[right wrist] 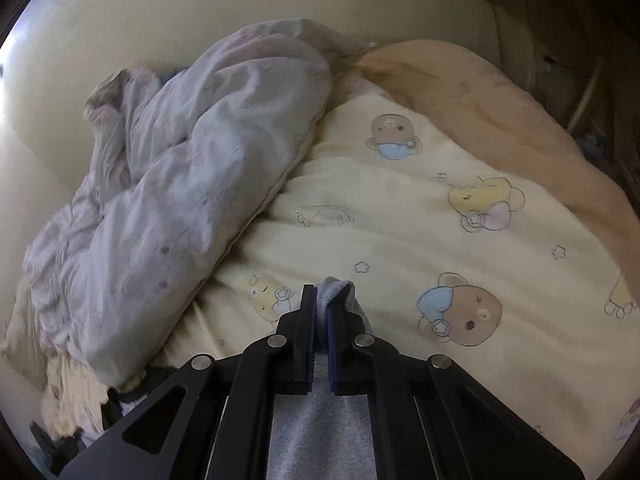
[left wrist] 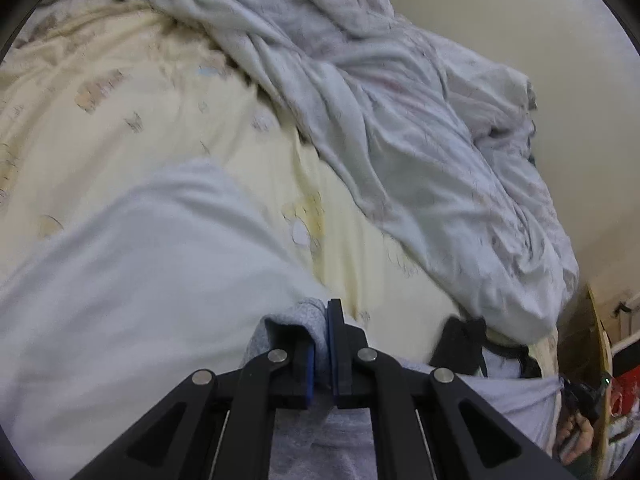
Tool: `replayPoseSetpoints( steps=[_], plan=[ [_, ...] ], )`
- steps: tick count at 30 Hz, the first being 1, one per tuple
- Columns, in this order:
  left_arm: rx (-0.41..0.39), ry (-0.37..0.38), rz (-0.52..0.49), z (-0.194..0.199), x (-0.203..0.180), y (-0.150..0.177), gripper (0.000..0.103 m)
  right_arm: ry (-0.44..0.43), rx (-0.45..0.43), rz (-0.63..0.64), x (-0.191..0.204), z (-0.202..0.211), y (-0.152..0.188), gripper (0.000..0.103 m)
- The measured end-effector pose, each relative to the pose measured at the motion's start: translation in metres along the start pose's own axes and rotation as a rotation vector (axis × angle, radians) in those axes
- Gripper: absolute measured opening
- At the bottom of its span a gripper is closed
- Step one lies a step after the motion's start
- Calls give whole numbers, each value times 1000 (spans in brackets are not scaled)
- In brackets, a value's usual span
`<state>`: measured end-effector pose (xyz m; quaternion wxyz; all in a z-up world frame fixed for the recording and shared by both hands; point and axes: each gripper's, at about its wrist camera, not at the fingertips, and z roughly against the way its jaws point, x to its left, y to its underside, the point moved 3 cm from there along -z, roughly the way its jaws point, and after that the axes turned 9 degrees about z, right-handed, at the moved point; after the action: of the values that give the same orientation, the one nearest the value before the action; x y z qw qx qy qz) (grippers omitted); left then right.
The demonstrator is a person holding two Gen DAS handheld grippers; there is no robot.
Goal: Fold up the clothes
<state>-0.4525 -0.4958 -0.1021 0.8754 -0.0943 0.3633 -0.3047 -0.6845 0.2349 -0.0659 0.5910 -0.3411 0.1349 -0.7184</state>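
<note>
A light grey knit garment [left wrist: 320, 436] is pinched between the blue pads of my left gripper [left wrist: 322, 322], which is shut on its edge above the bed. Part of it spreads white and blurred [left wrist: 132, 288] to the left of the fingers. In the right wrist view my right gripper [right wrist: 322, 300] is shut on another fold of the same grey garment [right wrist: 320, 428], which hangs down under the fingers. At the right edge of the left wrist view, the other gripper [left wrist: 582, 396] and a hand [left wrist: 572, 438] hold the garment's far end.
A cream bed sheet with bear prints [right wrist: 420, 216] covers the bed. A crumpled pale grey duvet [left wrist: 400, 128] [right wrist: 180, 200] is heaped along the wall side. A peach blanket [right wrist: 500, 120] lies at the far end. Dark straps [left wrist: 464, 340] lie by the duvet.
</note>
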Motion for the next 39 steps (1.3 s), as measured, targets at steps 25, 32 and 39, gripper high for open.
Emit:
replayPoseSetpoints(
  steps=[25, 32, 39],
  plan=[
    [-44, 129, 118, 122, 35, 33, 91, -79, 50, 47, 10, 77, -2, 79],
    [17, 255, 109, 152, 45, 190, 91, -414, 84, 50, 35, 151, 149, 79],
    [121, 327, 141, 110, 12, 290, 91, -542, 206, -297, 6, 150, 290, 79]
  ],
)
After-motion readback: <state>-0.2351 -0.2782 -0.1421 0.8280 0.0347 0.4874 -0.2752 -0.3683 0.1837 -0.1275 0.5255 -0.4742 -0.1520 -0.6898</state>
